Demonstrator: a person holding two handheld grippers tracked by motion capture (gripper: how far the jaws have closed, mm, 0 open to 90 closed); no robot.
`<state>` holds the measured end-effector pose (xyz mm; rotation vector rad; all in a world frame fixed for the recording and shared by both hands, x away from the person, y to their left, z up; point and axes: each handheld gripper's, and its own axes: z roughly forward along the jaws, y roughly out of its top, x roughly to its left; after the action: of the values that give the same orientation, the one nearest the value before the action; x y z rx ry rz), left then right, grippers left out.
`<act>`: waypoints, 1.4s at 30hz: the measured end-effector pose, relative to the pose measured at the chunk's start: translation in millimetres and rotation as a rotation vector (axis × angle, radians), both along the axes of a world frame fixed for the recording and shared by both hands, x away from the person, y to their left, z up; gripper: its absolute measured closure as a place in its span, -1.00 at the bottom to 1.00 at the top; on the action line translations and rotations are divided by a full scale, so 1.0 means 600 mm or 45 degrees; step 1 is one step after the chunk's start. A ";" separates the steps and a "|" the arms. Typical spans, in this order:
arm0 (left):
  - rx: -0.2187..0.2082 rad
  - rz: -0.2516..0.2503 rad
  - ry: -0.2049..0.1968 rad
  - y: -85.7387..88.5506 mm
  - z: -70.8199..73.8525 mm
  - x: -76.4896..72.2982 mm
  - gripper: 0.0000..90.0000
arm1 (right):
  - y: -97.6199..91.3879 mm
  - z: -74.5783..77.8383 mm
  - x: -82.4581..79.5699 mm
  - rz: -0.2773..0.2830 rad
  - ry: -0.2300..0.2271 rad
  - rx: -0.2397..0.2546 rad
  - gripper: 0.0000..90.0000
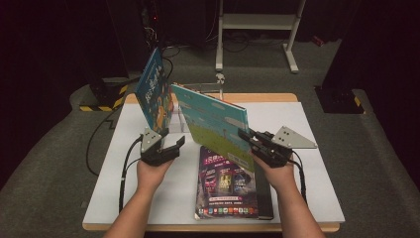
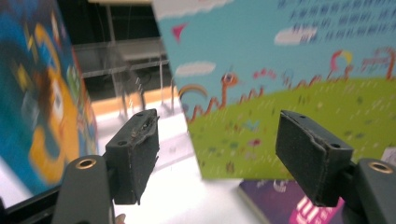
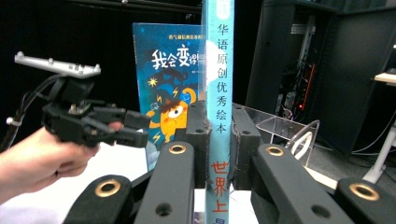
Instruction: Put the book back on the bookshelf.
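Our right tool clamps the light-blue book by its spine, raised over the table's middle; our left tool, jaws apart and empty, sits just left of its free edge.

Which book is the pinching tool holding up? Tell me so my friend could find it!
Start at the white table and find the right tool, shut on a thin book's edge. That light-blue picture book hangs tilted in the air above the purple magazine. Unlike the dark-blue book with an orange cartoon creature on its left, its cover has green grass and white clouds.
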<state>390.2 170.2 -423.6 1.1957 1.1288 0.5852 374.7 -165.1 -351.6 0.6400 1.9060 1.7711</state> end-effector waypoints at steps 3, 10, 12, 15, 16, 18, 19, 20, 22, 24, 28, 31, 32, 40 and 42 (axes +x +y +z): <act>0.019 0.006 0.010 0.011 -0.013 -0.012 -0.33 | 0.007 -0.001 -0.001 -0.005 0.019 0.022 0.80; 0.007 0.033 0.041 0.041 -0.034 -0.037 -0.31 | 0.018 -0.007 -0.002 -0.064 0.025 0.086 0.80; 0.028 0.039 0.032 0.045 -0.039 -0.044 -0.31 | 0.017 -0.009 -0.003 -0.076 0.031 0.097 0.80; 0.060 0.054 0.038 0.057 -0.050 -0.051 -0.30 | 0.020 -0.009 -0.004 -0.079 0.025 0.096 0.80; 0.055 0.061 0.052 0.062 -0.053 -0.052 -0.30 | 0.022 -0.007 -0.004 -0.078 0.021 0.093 0.80; 0.052 0.061 0.067 0.072 -0.058 -0.056 -0.30 | 0.025 -0.004 -0.002 -0.078 0.023 0.092 0.80; 0.049 0.064 0.070 0.074 -0.061 -0.059 -0.29 | 0.027 -0.003 -0.002 -0.083 0.020 0.092 0.80; 0.055 0.066 0.072 0.078 -0.064 -0.062 -0.29 | 0.029 -0.003 -0.002 -0.083 0.024 0.098 0.80; 0.053 0.076 0.085 0.085 -0.071 -0.063 -0.28 | 0.032 -0.002 -0.002 -0.090 0.018 0.102 0.80; 0.051 0.086 0.104 0.091 -0.077 -0.063 -0.28 | 0.037 0.000 -0.002 -0.096 0.013 0.105 0.80; 0.013 0.091 0.112 0.097 -0.079 -0.062 -0.28 | 0.046 0.002 -0.003 -0.103 -0.007 0.114 0.80; -0.006 0.073 0.117 0.097 -0.077 -0.066 -0.28 | 0.052 0.005 -0.008 -0.112 -0.009 0.092 0.80; -0.007 0.062 0.117 0.096 -0.075 -0.068 -0.28 | 0.055 0.005 -0.012 -0.116 -0.001 0.089 0.80; -0.046 -0.027 0.051 0.071 -0.042 -0.089 -0.33 | 0.084 0.005 -0.051 -0.131 0.036 0.100 0.74; -0.062 -0.050 0.030 0.062 -0.030 -0.095 -0.33 | 0.093 0.000 -0.064 -0.133 0.034 0.108 0.72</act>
<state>332.9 207.5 -441.8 1.1829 1.1309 0.5118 336.3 -109.4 -351.5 0.7827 1.7888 1.7930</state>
